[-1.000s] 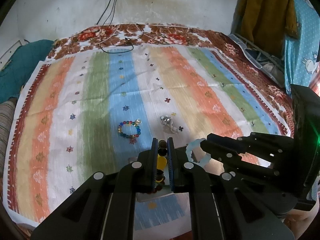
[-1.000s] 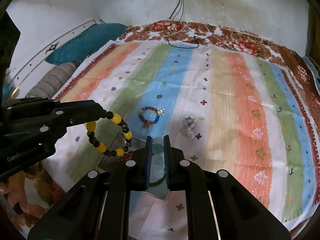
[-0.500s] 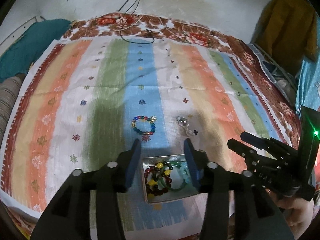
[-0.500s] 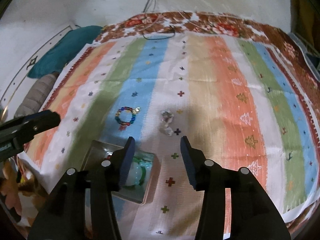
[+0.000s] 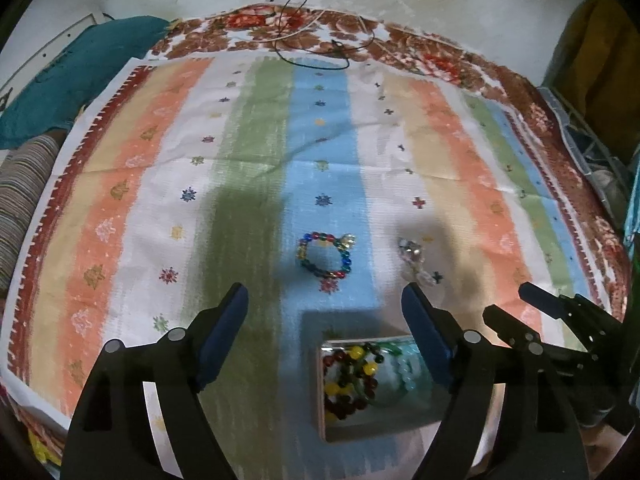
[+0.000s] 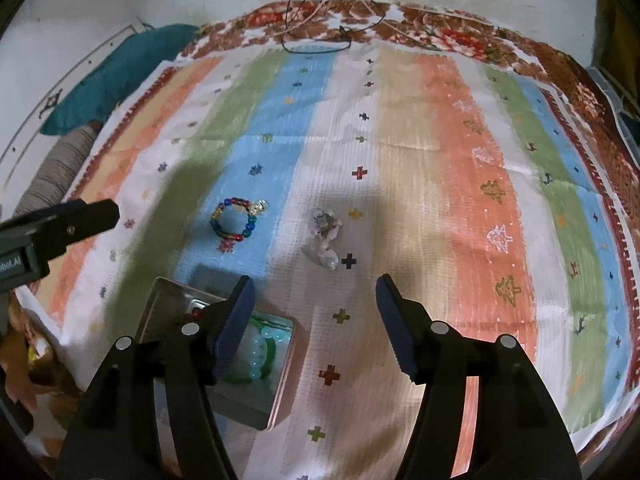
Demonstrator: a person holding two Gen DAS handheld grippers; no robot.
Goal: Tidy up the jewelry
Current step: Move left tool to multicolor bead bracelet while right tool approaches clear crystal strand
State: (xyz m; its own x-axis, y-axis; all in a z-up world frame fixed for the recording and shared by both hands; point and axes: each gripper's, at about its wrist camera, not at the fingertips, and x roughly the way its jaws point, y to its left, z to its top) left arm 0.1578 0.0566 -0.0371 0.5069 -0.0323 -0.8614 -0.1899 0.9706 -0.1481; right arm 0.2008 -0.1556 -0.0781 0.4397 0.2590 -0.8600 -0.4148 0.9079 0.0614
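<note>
A small metal tin (image 5: 323,412) (image 6: 282,376) lies on a striped cloth near its front edge. It holds a red-and-yellow bead bracelet (image 5: 348,384) and a pale blue one (image 5: 404,368) (image 6: 260,350). A multicoloured bead bracelet (image 5: 325,255) (image 6: 234,222) lies on the blue stripe beyond the tin. A clear crystal bracelet (image 5: 414,258) (image 6: 326,238) lies to its right. My left gripper (image 5: 325,312) is open and empty above the tin. My right gripper (image 6: 314,300) is open and empty, with the tin under its left finger.
The striped cloth (image 5: 248,168) covers a floral bedspread (image 5: 432,52). A teal pillow (image 5: 76,68) and a striped bolster (image 5: 20,188) lie at the left. Black and white cables (image 5: 320,44) trail at the far edge by the wall. Clothes (image 5: 592,60) hang at the right.
Both grippers have opened and let go of their bracelets, which now lie in the tin. Both grippers have risen and drawn back from the tin.
</note>
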